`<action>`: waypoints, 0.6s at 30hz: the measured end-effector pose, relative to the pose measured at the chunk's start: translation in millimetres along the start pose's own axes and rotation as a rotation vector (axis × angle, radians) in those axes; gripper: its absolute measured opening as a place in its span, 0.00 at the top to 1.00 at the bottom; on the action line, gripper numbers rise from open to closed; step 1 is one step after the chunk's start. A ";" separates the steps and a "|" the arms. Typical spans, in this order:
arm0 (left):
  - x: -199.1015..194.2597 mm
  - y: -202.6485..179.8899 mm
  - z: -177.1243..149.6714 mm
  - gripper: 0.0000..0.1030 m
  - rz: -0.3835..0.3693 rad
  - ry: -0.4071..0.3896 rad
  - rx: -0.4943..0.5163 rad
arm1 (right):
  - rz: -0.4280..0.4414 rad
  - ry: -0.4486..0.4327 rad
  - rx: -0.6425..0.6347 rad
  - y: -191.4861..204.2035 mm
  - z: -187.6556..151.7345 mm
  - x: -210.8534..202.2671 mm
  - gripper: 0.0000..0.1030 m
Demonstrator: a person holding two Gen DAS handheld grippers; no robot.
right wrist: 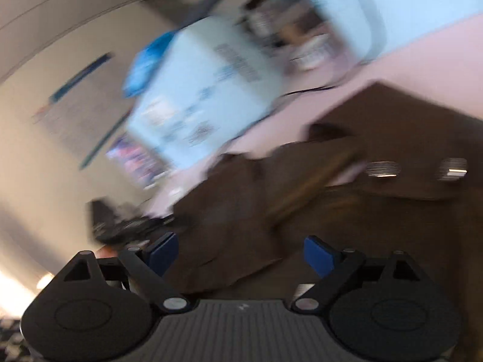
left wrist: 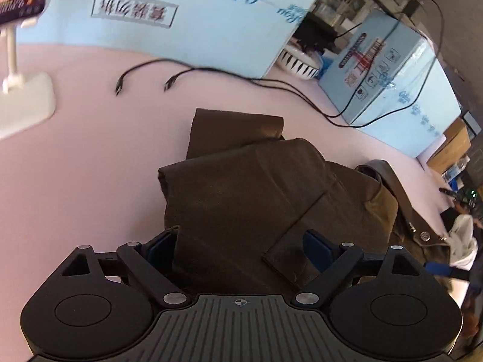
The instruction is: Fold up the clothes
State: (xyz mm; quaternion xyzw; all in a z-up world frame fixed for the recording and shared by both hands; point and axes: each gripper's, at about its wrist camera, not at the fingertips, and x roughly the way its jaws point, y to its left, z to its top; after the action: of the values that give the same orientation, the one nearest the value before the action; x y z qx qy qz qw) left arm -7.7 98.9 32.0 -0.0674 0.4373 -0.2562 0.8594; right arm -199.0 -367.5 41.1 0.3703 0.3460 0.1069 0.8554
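Note:
A dark brown leather-like jacket point(left wrist: 241, 187) lies folded in layers on the pink table point(left wrist: 90, 157), with its collar and a metal snap toward the right. My left gripper point(left wrist: 240, 250) hovers at the jacket's near edge, jaws wide apart. Its blue pads point(left wrist: 163, 250) flank the fabric without pressing it. In the blurred right wrist view the same brown jacket point(right wrist: 332, 211) fills the lower right. My right gripper point(right wrist: 241, 253) stands open above it, nothing pinched between its blue pads point(right wrist: 320, 255).
Two black cables point(left wrist: 169, 81) trail across the table behind the jacket. A white lamp base point(left wrist: 27, 99) stands at far left. Light blue boards point(left wrist: 187, 21) and a blue box point(left wrist: 383, 69) wall the back, beside a striped bowl point(left wrist: 299, 60). A person in a pale top point(left wrist: 462, 241) is at right.

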 end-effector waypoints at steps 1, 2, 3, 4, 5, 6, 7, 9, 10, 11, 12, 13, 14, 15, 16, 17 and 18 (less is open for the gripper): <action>0.0 -8.7 -4.3 0.16 0.026 -0.009 0.044 | -0.041 -0.036 0.074 -15.4 2.5 -7.1 0.16; -0.8 -17.2 -9.6 0.24 0.051 -0.018 0.083 | -0.048 -0.061 0.129 -28.7 4.8 -11.8 0.17; -2.4 -25.3 -16.1 0.36 0.073 -0.028 0.118 | -0.030 -0.065 0.154 -39.5 6.5 -12.7 0.19; -3.9 -31.6 -20.8 0.44 0.088 -0.034 0.142 | -0.027 -0.054 0.153 -43.8 11.7 -8.4 0.20; -5.7 -37.4 -25.6 0.56 0.094 -0.039 0.155 | -0.034 -0.039 0.139 -43.9 19.6 -1.3 0.30; -8.2 -44.5 -32.1 0.64 0.098 -0.045 0.164 | -0.051 -0.029 0.120 -42.2 25.2 6.6 0.50; -10.4 -49.9 -36.9 0.66 0.100 -0.049 0.166 | -0.088 -0.021 0.091 -39.0 31.9 19.3 0.63; -15.3 -60.6 -47.3 0.71 0.106 -0.059 0.165 | -0.142 -0.004 0.070 -36.9 43.5 48.6 0.98; -18.0 -64.8 -53.0 0.72 0.113 -0.068 0.156 | -0.135 -0.002 0.070 -36.6 49.4 61.8 0.98; -20.3 -67.5 -57.8 0.73 0.121 -0.080 0.144 | -0.121 -0.002 0.069 -35.7 58.5 77.6 0.98; -22.5 -70.5 -62.8 0.74 0.131 -0.093 0.130 | -0.119 -0.003 0.054 -34.2 66.8 89.2 0.98; -24.2 -73.2 -66.6 0.74 0.141 -0.103 0.115 | -0.141 -0.011 0.002 -27.1 76.1 102.7 0.98; -24.7 -76.9 -68.3 0.76 0.151 -0.109 0.100 | -0.173 -0.024 -0.058 -15.9 84.4 118.9 0.97; -24.8 -82.6 -69.9 0.78 0.162 -0.115 0.080 | -0.195 -0.034 -0.098 -8.2 90.1 131.7 0.97; -23.7 -88.0 -70.7 0.79 0.174 -0.120 0.067 | -0.215 -0.046 -0.142 0.7 95.1 146.3 0.97; -19.1 -96.6 -70.8 0.79 0.194 -0.122 0.074 | -0.228 -0.055 -0.185 8.0 97.8 157.4 0.97; -11.9 -110.3 -71.3 0.79 0.226 -0.123 0.092 | -0.232 -0.060 -0.213 10.2 99.1 160.9 0.97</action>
State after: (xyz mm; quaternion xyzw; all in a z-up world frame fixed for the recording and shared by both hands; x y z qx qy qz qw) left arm -111.6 17.7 34.6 0.0061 0.3763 -0.1731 0.9102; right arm -13.0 -345.1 14.0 0.2381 0.3476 0.0325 0.9063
